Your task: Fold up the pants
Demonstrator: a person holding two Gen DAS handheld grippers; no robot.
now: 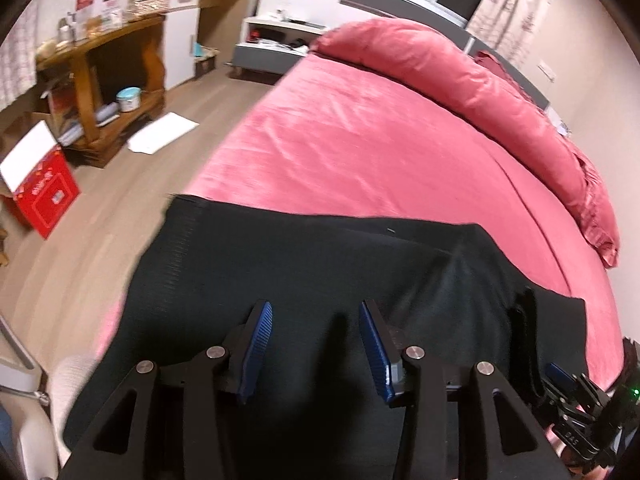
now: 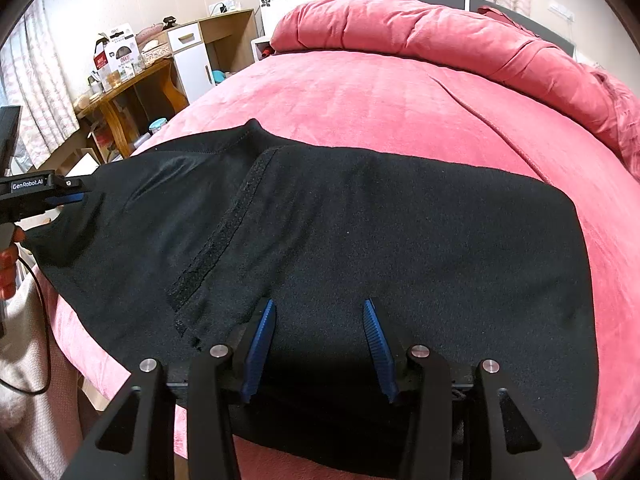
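Observation:
Black pants (image 2: 360,240) lie folded across the near part of a pink bed (image 2: 380,100). A waistband seam (image 2: 224,236) runs diagonally over the cloth. My right gripper (image 2: 320,308) is open just above the near edge of the pants, with nothing between its blue pads. My left gripper (image 1: 316,308) is open over the left end of the pants (image 1: 300,272), also holding nothing. The left gripper also shows at the left edge of the right wrist view (image 2: 68,198), beside the cloth's left corner. The right gripper shows at the lower right of the left wrist view (image 1: 560,376).
A rolled pink duvet (image 2: 460,36) lies along the head of the bed. A wooden desk (image 1: 100,80) with clutter, a red box (image 1: 44,196) and white paper (image 1: 160,134) are on the floor side to the left. A nightstand (image 1: 276,40) stands by the bed.

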